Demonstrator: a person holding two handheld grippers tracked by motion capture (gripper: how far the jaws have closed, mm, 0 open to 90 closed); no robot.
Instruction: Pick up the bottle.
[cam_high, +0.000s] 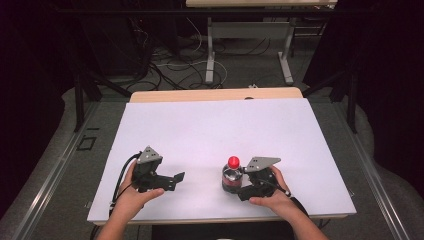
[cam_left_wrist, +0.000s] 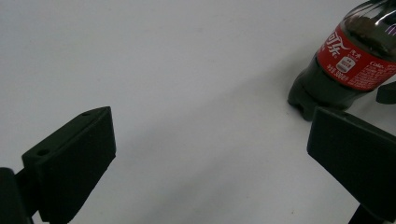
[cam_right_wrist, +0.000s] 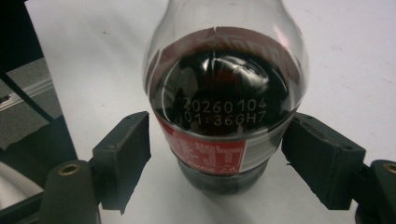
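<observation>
A broad white table (cam_high: 210, 130), matte and smooth with a pale wooden edge showing at its far side, carries everything. Near its front edge, right of centre, stands a small cola bottle (cam_high: 232, 176): clear rounded plastic with a bulbous shoulder, dark liquid inside, a red screw cap on top and a red wrap label low on its body. In the left gripper view the label (cam_left_wrist: 357, 58) shows white Coca-Cola script in Chinese characters and the word "Coke"; in the right gripper view the clear shoulder bears the printed code "20260104 01:36GH7" (cam_right_wrist: 225, 112). The right gripper (cam_right_wrist: 215, 158) brackets the bottle at label height, its blocky black jaws one on each side; the right pad meets the bottle, the left stands just off it, so it is not clamped. The left gripper (cam_high: 169, 181), well to the bottle's left, has its jaws wide apart over bare table, holding nothing.
</observation>
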